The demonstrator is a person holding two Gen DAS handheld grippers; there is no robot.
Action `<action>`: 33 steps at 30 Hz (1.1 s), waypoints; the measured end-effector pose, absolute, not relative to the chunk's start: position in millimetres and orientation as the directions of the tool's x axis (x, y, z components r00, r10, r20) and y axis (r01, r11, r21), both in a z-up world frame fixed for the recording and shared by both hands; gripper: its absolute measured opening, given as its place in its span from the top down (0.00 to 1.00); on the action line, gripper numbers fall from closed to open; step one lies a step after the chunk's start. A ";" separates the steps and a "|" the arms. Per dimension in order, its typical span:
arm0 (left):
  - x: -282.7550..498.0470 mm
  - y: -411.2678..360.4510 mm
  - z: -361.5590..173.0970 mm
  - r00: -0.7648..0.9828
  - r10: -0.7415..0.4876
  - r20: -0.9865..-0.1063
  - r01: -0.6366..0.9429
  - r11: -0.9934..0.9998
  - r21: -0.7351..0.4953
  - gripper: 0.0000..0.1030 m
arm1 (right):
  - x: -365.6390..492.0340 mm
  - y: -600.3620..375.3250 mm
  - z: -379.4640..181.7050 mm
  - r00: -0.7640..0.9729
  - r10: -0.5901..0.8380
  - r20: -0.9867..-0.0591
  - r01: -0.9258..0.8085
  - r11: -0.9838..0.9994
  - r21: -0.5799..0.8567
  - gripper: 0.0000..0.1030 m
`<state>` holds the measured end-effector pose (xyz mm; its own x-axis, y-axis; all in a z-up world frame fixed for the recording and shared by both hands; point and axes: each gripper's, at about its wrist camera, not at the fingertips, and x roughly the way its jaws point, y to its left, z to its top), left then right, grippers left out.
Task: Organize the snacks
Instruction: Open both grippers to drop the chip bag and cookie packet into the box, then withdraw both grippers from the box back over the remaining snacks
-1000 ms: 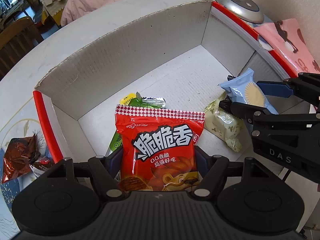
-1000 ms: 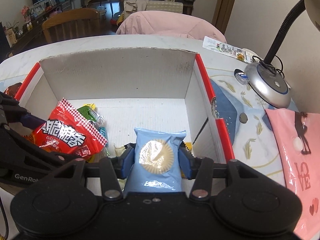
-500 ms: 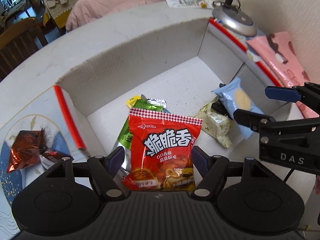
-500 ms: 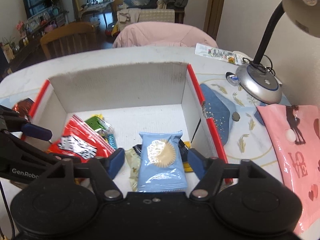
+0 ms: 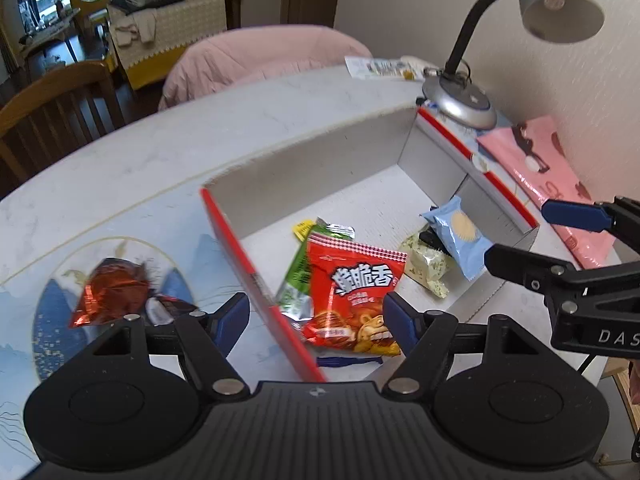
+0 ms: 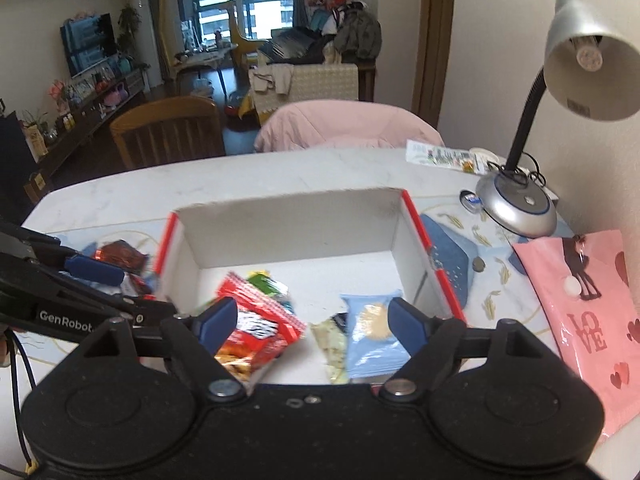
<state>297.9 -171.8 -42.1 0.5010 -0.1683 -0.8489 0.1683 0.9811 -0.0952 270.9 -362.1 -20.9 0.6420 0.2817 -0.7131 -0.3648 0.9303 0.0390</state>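
Across the middle of both views: one marble-look table [image 5: 132, 152], carrying one cardboard box [image 5: 320, 168] with red-edged walls, top open, presumably serving as the collection bin for the snacks.

Upper right of both views: one desk lamp [image 6: 516, 204], well clear of the box. Right edge: one pink bag [image 6: 592, 304], flat on the table, outside the box.

Inside the box, lower centre of the left view: one red snack bag [image 5: 352, 292] lying flat on top of one green packet [image 5: 298, 280]; beside them, one pale speckled packet [image 5: 428, 268], with one light blue biscuit packet [image 5: 460, 240] leaning on something dark, not identifiable. Judged as already sorted, four countable so far.

Lower left of the left view, outside the box wall: one crumpled red foil wrapper [image 5: 112, 292] on a blue placemat, with a smaller packet touching it, too blurred to name. Likely next in line.

Bottom of the left view: left gripper [image 5: 316, 316], fingers wide apart, straddling the red box wall, holding nothing. Bottom of the right view: right gripper [image 6: 308, 318], spread equally wide, empty, above the box's near edge.
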 end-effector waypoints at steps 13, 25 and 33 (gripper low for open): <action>245.9 -86.2 -7.5 0.583 -0.195 -0.789 0.122 0.981 -0.152 0.25 | 225.6 -292.5 4.0 0.647 0.365 -0.670 -0.426 0.901 0.080 0.03; 224.3 13.3 -2.0 0.622 -0.168 -0.765 -0.001 0.977 -0.215 0.21 | 202.5 -222.6 -6.8 0.632 0.406 -0.661 -0.456 0.884 0.107 0.00; 258.4 61.2 -21.5 0.535 -0.155 -0.831 -0.128 0.957 -0.261 0.21 | 207.1 -176.2 -36.9 0.572 0.398 -0.718 -0.505 0.860 0.075 0.00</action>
